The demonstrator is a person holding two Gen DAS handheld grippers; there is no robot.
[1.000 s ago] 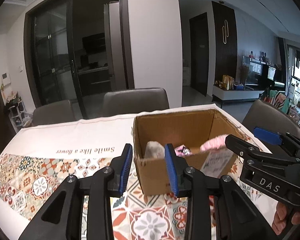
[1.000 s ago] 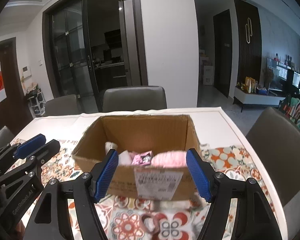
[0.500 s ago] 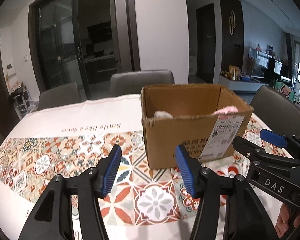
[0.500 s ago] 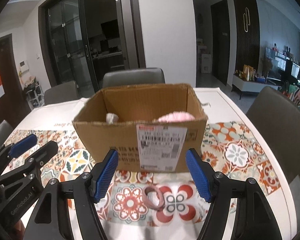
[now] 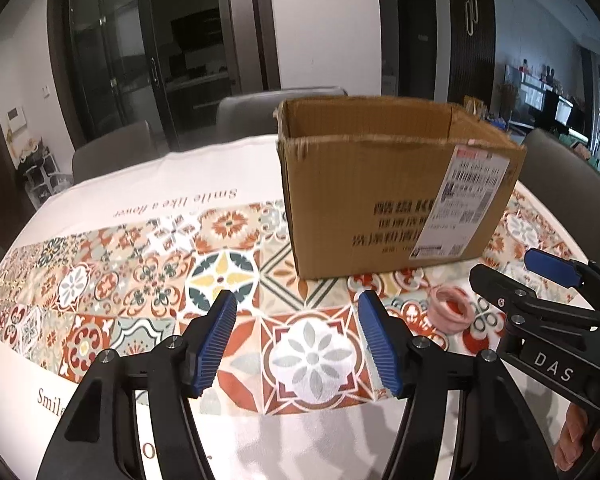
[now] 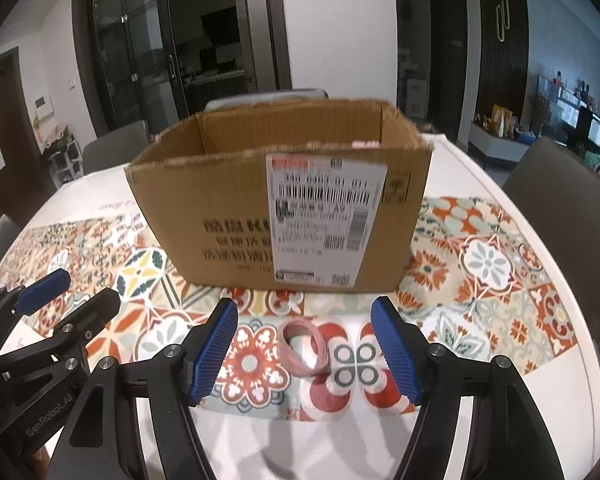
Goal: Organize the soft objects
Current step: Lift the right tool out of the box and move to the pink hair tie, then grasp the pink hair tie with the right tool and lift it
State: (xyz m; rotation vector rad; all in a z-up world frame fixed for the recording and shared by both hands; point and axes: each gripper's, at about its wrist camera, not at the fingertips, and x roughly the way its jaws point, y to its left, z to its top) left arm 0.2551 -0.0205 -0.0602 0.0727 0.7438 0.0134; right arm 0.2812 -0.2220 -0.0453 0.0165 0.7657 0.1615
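I see a brown cardboard box [image 6: 236,216] with a white label [image 6: 324,220], pink hair ties [image 6: 302,346], and a white tablecloth [image 5: 228,276] tiled in orange, teal and yellow flowers; my pads [image 6: 216,348] are blue.

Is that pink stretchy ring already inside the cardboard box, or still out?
Out. The pink ring lies on the patterned tablecloth in front of the cardboard box.

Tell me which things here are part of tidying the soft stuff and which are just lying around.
Part of the job:
- pink hair tie on the tablecloth, lined up between the open right gripper fingers
- cardboard box, something pink showing at its rim
- left gripper, open, holding nothing

Just there:
- patterned tablecloth
- grey chairs
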